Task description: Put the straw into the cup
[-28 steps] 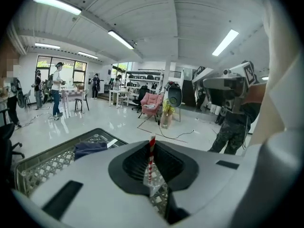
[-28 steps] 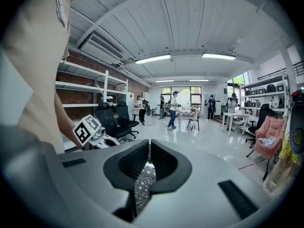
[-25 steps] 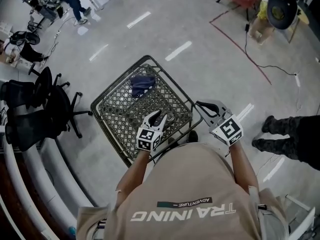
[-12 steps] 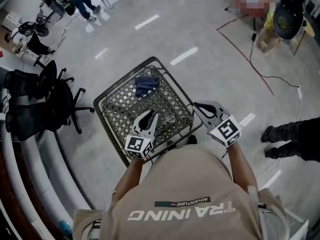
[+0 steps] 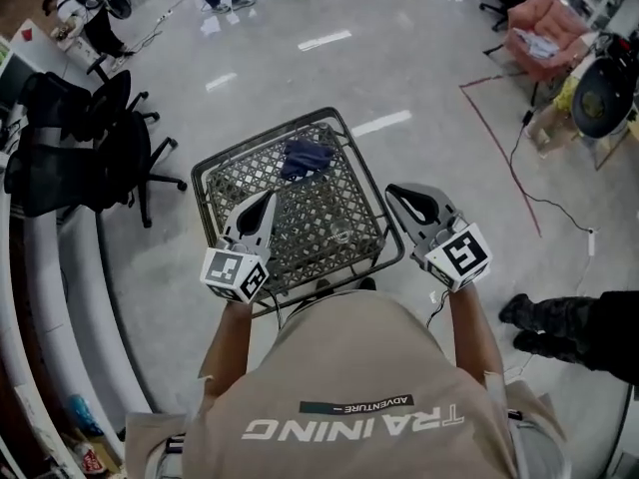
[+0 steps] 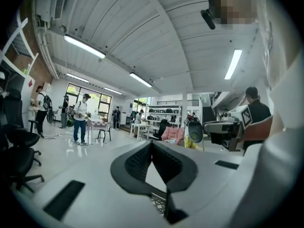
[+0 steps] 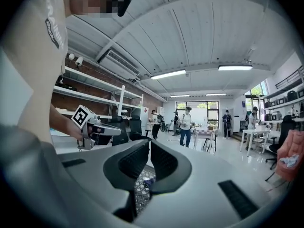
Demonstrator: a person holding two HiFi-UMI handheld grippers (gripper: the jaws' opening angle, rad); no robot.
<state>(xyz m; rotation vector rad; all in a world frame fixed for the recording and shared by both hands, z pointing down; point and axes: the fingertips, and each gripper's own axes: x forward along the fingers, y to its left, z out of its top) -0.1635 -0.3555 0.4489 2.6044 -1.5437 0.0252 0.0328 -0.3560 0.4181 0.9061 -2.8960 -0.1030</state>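
While your left hand-held gripper [image 5: 270, 200] and right hand-held gripper [image 5: 392, 192] are hovering clenched and empty, the cup [image 5: 342, 236] is sitting in the cart [image 5: 235, 183] below, between them, nearer the right one.

Cart [image 5: 300, 128]: near end hidden behind wearer's torso [image 5: 369, 387].
Clear item [image 5: 342, 236] in cart: too small to identify.
Bystander [image 5: 569, 322]: cut by right edge.

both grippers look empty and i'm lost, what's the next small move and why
Probably lower the left gripper into the basket and open its jaws. It and the right gripper are both shut on nothing, held level over the near rim, while the clear cup sits on the basket floor. I can't make out a straw, so a closer look likely comes first.
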